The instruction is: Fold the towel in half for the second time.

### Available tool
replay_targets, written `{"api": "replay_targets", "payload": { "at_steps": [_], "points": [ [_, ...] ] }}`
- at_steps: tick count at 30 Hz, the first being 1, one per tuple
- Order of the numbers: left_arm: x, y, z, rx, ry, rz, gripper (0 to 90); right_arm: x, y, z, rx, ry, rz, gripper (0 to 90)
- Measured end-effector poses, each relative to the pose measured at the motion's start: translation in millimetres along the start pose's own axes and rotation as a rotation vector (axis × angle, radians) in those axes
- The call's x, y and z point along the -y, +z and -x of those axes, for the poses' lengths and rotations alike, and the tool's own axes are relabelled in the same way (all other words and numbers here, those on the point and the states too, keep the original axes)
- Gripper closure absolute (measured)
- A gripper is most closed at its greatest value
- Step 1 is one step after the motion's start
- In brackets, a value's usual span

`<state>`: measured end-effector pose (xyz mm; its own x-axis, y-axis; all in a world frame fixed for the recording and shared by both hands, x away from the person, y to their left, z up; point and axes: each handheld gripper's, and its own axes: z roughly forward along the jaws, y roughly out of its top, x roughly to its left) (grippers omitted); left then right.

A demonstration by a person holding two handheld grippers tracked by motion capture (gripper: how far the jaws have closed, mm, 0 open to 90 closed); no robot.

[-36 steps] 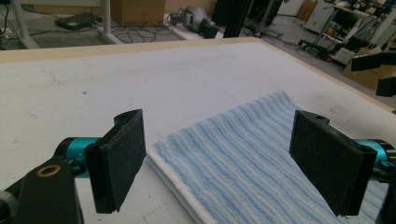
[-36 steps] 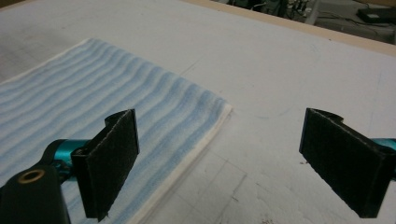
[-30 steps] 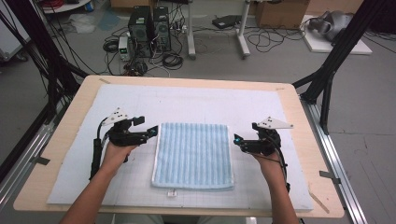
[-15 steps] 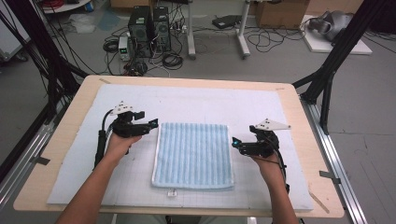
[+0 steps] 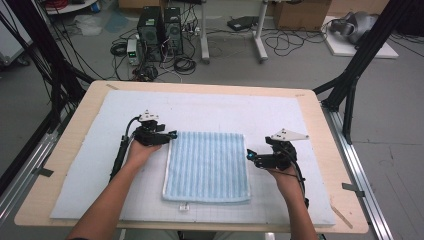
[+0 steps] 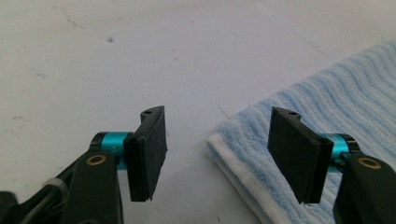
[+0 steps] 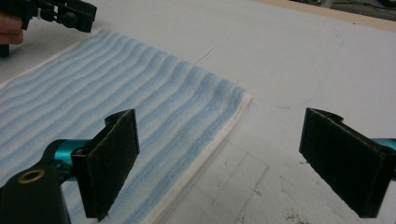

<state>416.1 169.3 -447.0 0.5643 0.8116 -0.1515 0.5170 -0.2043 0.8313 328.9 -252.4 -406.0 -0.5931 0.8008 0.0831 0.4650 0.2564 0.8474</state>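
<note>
Towel: we see a light blue striped towel point(image 5: 207, 166) lying flat on the white mat point(image 5: 90, 165), near the middle of it, with a white hem along its edges (a small white tag sticks out at its near edge).

Left gripper: our left gripper point(image 5: 169, 135) sits at the towel's far left corner, held by the left hand point(image 5: 140, 152). In the left gripper view point(image 6: 217, 154) the towel's corner point(image 6: 243, 149) lies between the two black pads. The pads are not touching it.

Left jaws: they have just been closing and stand apart, with a clear gap on both sides of the corner.

Right gripper: our right gripper point(image 5: 251, 157) sits just beside the towel's right edge, about midway along it, held by the right hand point(image 5: 286, 180). In the right gripper view point(image 7: 219, 158) one pad point(image 7: 112, 158) hangs over the towel's hem and the other pad point(image 7: 345, 158) over bare mat (neither presses on the cloth).

Right jaws: wide apart, nothing gripped.

Mat: it covers most of the wooden table point(image 5: 65, 115) under the towel and shows a faint grid near the towel's near edge.
</note>
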Motion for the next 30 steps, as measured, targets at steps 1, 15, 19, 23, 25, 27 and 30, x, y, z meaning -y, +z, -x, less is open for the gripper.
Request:
{"api": "replay_targets", "payload": {
  "at_steps": [1,15,19,23,25,27,30],
  "points": [
    [-0.1,2.0,1.4,-0.002,0.007,0.001,40.6,0.1,0.5,0.0,0.001,-0.001,0.000,11.2],
    [0.5,9.6,12.2,-0.039,0.069,-0.021,61.0,0.5,5.5,0.3,-0.005,0.003,-0.011,11.2],
    [0.7,11.1,16.6,-0.041,0.119,-0.045,71.4,0.7,7.2,1.4,-0.003,0.014,-0.012,11.2],
    [1.1,12.0,18.9,-0.052,0.122,-0.055,84.6,0.2,10.5,3.3,0.008,0.015,-0.020,11.2],
    [0.9,11.1,16.3,-0.037,0.103,-0.058,85.8,-0.8,12.8,4.9,0.037,0.016,-0.020,11.1],
    [1.2,10.9,14.6,-0.021,0.066,-0.052,86.2,-1.9,17.0,7.3,0.048,0.046,-0.016,11.2],
    [1.2,10.3,14.2,-0.015,0.074,-0.058,86.3,-4.2,26.0,10.7,0.042,0.058,-0.031,11.2]
  ]
}}
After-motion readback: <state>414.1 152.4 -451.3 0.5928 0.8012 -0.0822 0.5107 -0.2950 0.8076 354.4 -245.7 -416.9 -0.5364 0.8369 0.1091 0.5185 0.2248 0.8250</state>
